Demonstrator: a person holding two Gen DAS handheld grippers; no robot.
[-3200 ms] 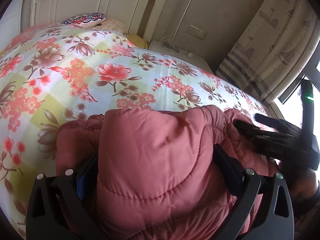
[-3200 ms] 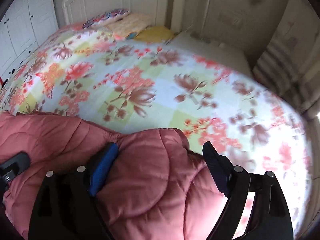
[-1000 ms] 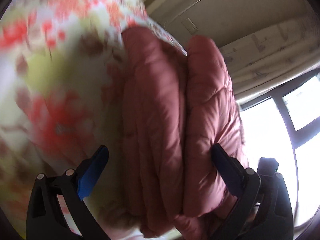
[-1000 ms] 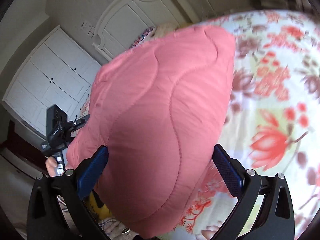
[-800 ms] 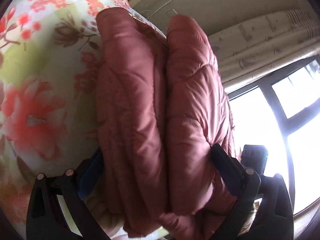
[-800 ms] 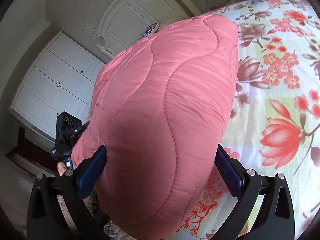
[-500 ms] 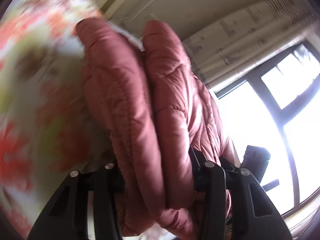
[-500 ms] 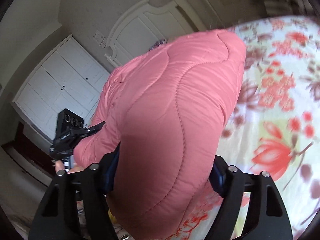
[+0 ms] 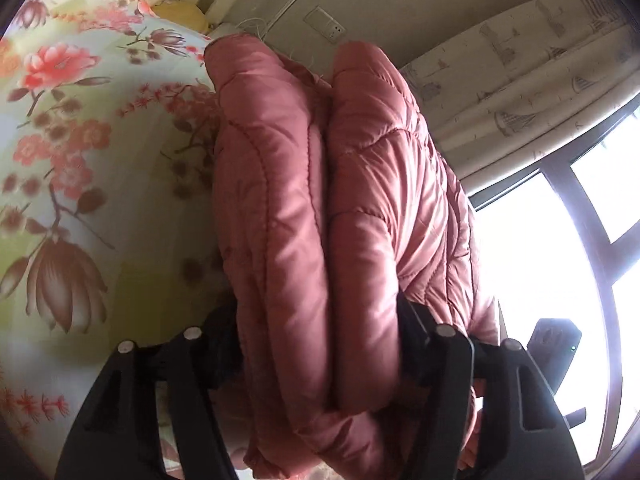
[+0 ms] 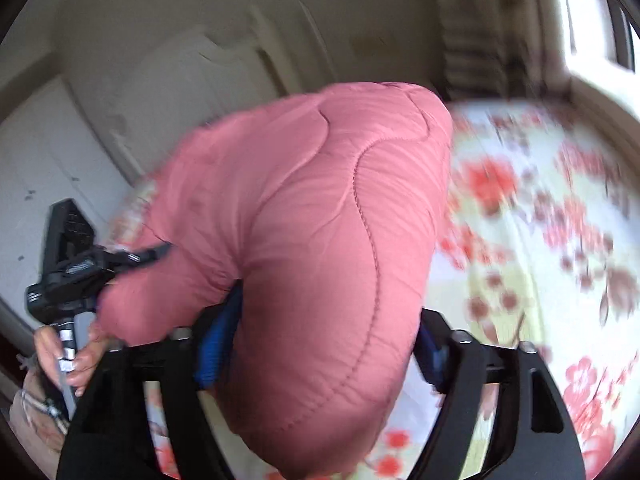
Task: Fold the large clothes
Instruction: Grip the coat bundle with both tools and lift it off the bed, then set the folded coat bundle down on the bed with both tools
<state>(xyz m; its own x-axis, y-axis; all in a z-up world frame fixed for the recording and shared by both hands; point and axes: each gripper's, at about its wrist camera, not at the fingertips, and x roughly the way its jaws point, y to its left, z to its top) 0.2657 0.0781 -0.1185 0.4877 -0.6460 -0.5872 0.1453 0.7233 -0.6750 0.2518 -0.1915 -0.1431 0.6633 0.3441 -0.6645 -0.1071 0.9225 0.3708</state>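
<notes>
a: grip first. what are the two claws doing?

b: both are clenched on the pink quilted padded jacket (image 9: 320, 200). the left gripper (image 9: 318, 344) has its black fingers pressed into a thick stack of folded layers, one on each side of the bundle. the right gripper (image 10: 320, 332) pinches the other end, its blue-padded fingers (image 10: 218, 344) sunk into the puffy fabric.

a: and where is the jacket?

b: between the two grippers, lifted over the floral bedspread with red and brown flowers (image 9: 72, 160). whether any part of it touches the bed i cannot tell.

a: why hold it from both ends like that?

b: my guess: the padding is springy, so a folded bundle wants to open. squeezing all the layers from each end keeps the fold shut while it is carried or turned. the left view shows two fat lobes side by side, which suggests it is already doubled over.

a: what differs from a few seconds ago?

b: then the jacket lay on the bed with both claws spread wide around it. a second ago it was already raised, fingers apart. half a second ago they were closing in, and now they bite tighter. the cameras have also swung; the right view now shows the white wardrobe (image 10: 60, 140) and is blurred, so the hands are in motion.

a: the left hand (image 10: 76, 356)?

b: visible in the right view, wrapped round its gripper's handle.
</notes>
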